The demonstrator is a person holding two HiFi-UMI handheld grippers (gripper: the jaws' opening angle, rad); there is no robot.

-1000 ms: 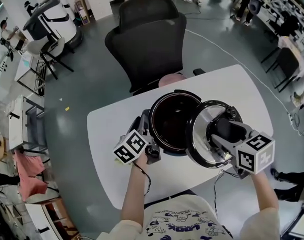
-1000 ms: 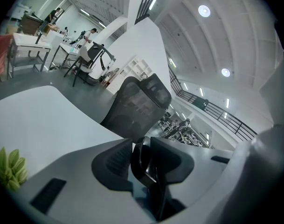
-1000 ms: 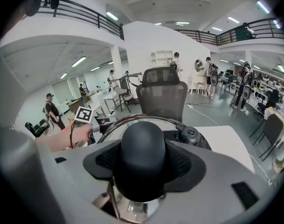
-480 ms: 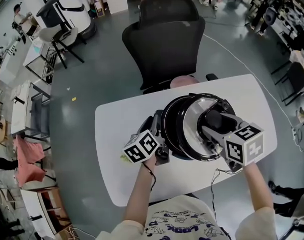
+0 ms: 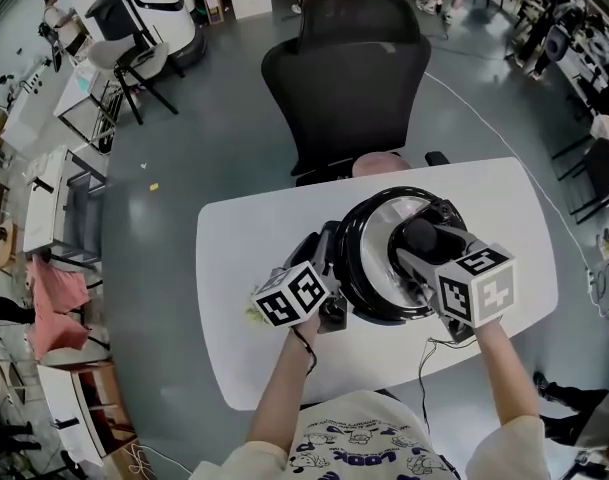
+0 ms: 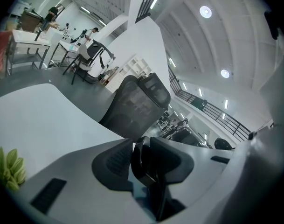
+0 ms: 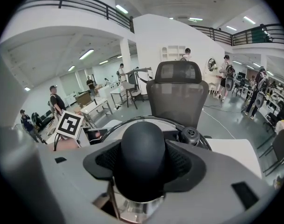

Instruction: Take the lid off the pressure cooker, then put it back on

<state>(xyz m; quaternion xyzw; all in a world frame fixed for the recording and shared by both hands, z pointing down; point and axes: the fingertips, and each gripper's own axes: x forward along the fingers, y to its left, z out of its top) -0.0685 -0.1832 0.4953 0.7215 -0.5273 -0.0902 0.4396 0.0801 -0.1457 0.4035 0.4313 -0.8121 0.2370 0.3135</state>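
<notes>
The lid (image 5: 382, 230) lies over the mouth of the pressure cooker (image 5: 346, 268); whether it is fully seated I cannot tell. The right claw (image 5: 424, 253) is clamped on its black knob (image 7: 142, 155), the one purchase for turning it. The left claw (image 6: 146, 166) grips the cooker's side handle (image 6: 155, 155), likely bracing the pot against the bench (image 5: 244, 253). An office chair (image 5: 349, 78) stands beyond the cooker.
</notes>
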